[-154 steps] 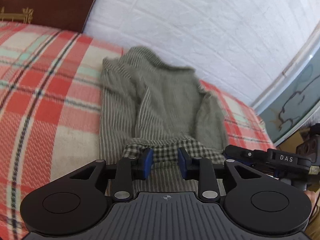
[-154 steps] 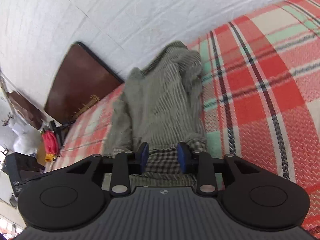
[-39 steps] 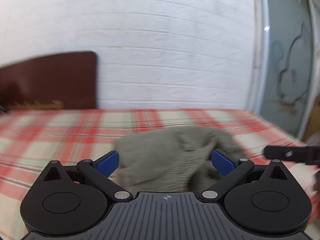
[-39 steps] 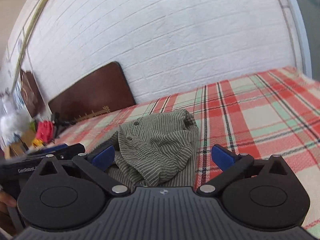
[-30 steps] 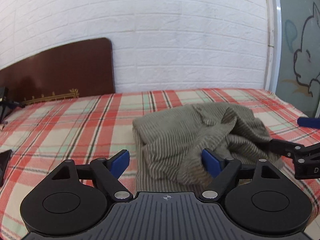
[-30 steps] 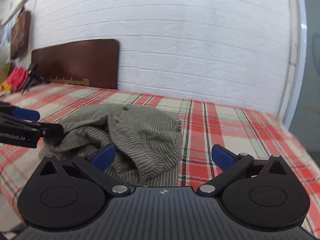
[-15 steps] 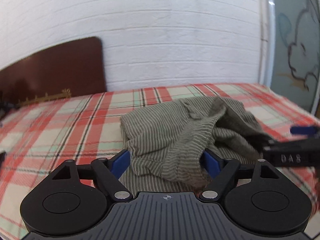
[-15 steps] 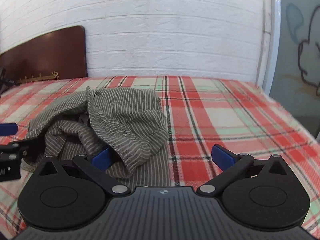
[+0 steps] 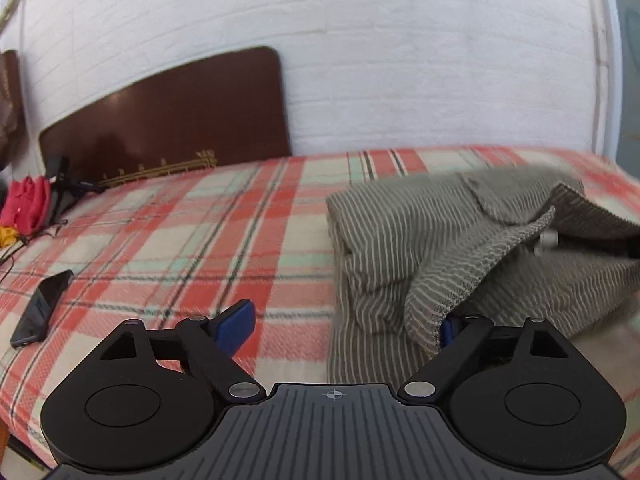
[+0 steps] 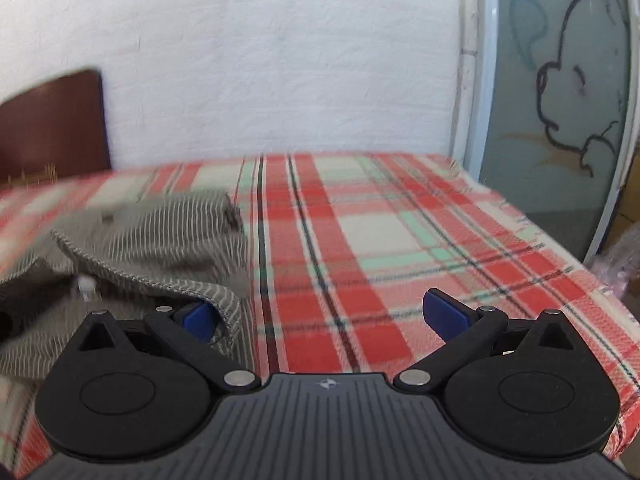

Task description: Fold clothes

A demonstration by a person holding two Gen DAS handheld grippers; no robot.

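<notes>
A soft, limp striped shirt [image 9: 432, 240] lies bunched on the bed [image 9: 200, 240]; the left gripper [image 9: 344, 326] and right gripper [image 10: 320, 314], jaws spread, could best pinch its hemmed edge.

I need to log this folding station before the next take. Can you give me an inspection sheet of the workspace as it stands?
Surface: bed with red plaid blanket, lying smooth.
Job's things: grey striped shirt, bunched and partly folded, one edge draped over a left gripper finger.
Clutter: dark phone on the blanket; red cloth at the far corner.
Grippers: left gripper open; right gripper open, one finger under the shirt hem.
Cables: thin dark cables beside the red cloth.
Surroundings: white brick wall, brown headboard, glass door with cartoon drawing.
</notes>
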